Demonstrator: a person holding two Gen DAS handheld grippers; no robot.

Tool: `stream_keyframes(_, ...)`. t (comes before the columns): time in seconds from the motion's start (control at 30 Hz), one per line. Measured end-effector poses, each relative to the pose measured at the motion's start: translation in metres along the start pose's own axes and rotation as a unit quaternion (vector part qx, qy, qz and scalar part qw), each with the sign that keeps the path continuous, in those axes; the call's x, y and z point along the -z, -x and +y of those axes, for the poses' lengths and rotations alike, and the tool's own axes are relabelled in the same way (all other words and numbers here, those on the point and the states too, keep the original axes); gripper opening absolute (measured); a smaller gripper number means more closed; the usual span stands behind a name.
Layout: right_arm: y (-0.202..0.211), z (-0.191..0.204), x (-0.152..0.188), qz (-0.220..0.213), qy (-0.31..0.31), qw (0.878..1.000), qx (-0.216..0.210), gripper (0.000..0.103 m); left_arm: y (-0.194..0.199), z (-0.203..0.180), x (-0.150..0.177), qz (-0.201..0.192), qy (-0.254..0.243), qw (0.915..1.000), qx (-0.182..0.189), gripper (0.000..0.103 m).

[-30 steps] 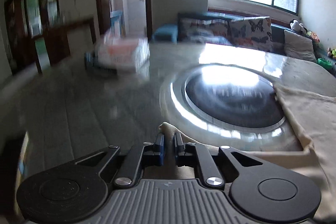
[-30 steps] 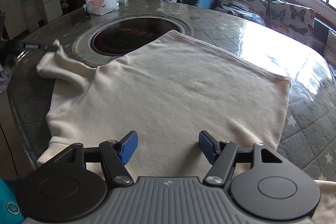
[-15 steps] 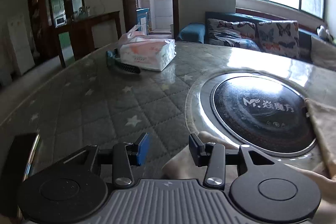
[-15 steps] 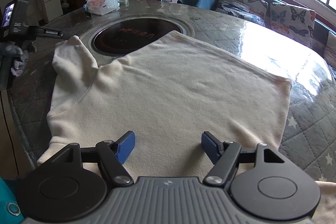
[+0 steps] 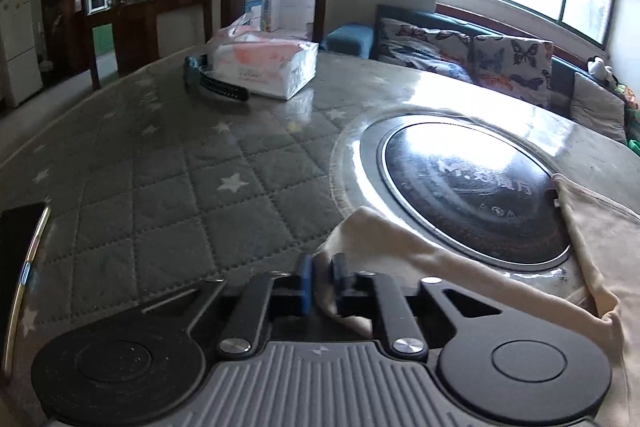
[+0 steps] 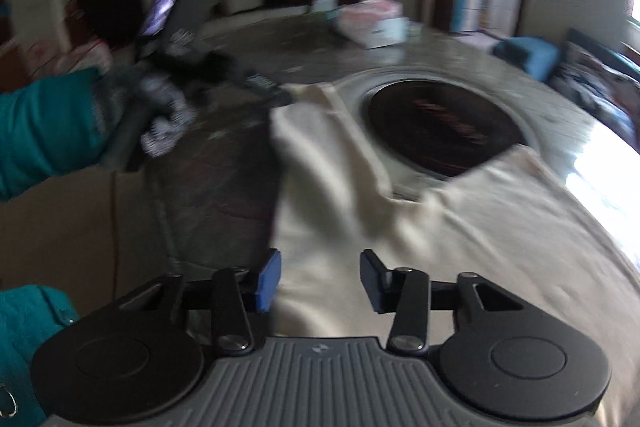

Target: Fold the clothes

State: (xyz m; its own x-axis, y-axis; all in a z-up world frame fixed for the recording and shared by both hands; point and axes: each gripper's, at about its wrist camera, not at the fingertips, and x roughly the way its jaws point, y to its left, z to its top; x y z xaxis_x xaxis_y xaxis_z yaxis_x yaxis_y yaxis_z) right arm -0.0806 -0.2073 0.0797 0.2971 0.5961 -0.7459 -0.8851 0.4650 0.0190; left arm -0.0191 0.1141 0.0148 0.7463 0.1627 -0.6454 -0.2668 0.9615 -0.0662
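Left claw point(image 5: 320, 281) is clamped on my cream shirt's sleeve point(image 5: 420, 259) tip, sleeve running off to its right toward the body point(image 6: 460, 247) spread flat on the surface point(image 5: 168, 187); right claw point(image 6: 320, 281) gapes empty over the near hem.

My right gripper point(image 6: 320, 279) has blue pads on black linkage arms with silver screws, round black discs at four and eight o'clock, and a ribbed grey housing. My left gripper point(image 5: 322, 281) looks the same. I wear a teal sleeve point(image 6: 44, 131) and a grey patterned glove point(image 6: 160, 107).

Both wrist views low, close; share cooktop point(image 5: 472, 191).
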Motion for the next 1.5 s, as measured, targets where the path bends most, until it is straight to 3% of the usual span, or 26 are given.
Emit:
stream_keyframes(0.17,-0.026,0.018,-0.002,0.029,0.028,0.999,-0.008,0.024,0.013,0.004,0.002,-0.021,0.019,0.9996,0.0,0.007)
stream_keyframes(0.27,-0.026,0.018,-0.002,0.025,0.019,0.999,-0.012,0.003,0.028,0.008,0.001,-0.04,0.031,0.9987,-0.003,0.007)
stream_keyframes(0.4,-0.023,0.024,0.003,0.026,0.027,0.998,-0.044,0.002,0.045,0.013,0.005,-0.061,0.035,0.9974,-0.014,0.007)
stream_keyframes(0.57,-0.02,0.027,0.004,0.017,0.026,0.998,-0.048,0.004,0.043,0.015,0.004,-0.047,0.042,0.9978,-0.02,0.007)
stream_keyframes(0.77,-0.014,0.024,-0.002,-0.003,0.03,0.999,-0.009,0.025,0.051,0.002,-0.016,-0.063,0.029,0.9976,-0.008,0.007)
stream_keyframes(0.93,-0.03,0.021,-0.001,0.012,0.013,1.0,-0.004,0.02,0.054,-0.007,-0.025,-0.061,0.019,0.998,0.002,0.007)
stream_keyframes(0.97,-0.03,0.02,0.0,0.011,0.009,1.0,-0.009,0.005,0.056,-0.009,-0.027,-0.062,0.016,0.998,0.003,0.007)
stream_keyframes(1.0,-0.028,0.019,0.0,0.011,0.006,1.0,-0.015,0.002,0.058,-0.01,-0.028,-0.063,0.013,0.9979,0.004,0.007)
stream_keyframes(1.17,-0.02,0.013,0.003,0.007,-0.008,0.999,-0.046,0.002,0.064,-0.013,-0.034,-0.077,0.006,0.997,0.001,0.008)
stream_keyframes(1.33,-0.016,0.01,0.006,0.008,-0.014,0.998,-0.067,0.002,0.048,-0.009,-0.024,-0.047,0.002,0.9986,-0.027,0.008)
stream_keyframes(1.5,-0.013,0.012,0.006,0.003,-0.013,0.998,-0.069,0.008,0.032,0.004,-0.009,-0.009,0.011,0.9984,-0.054,0.008)
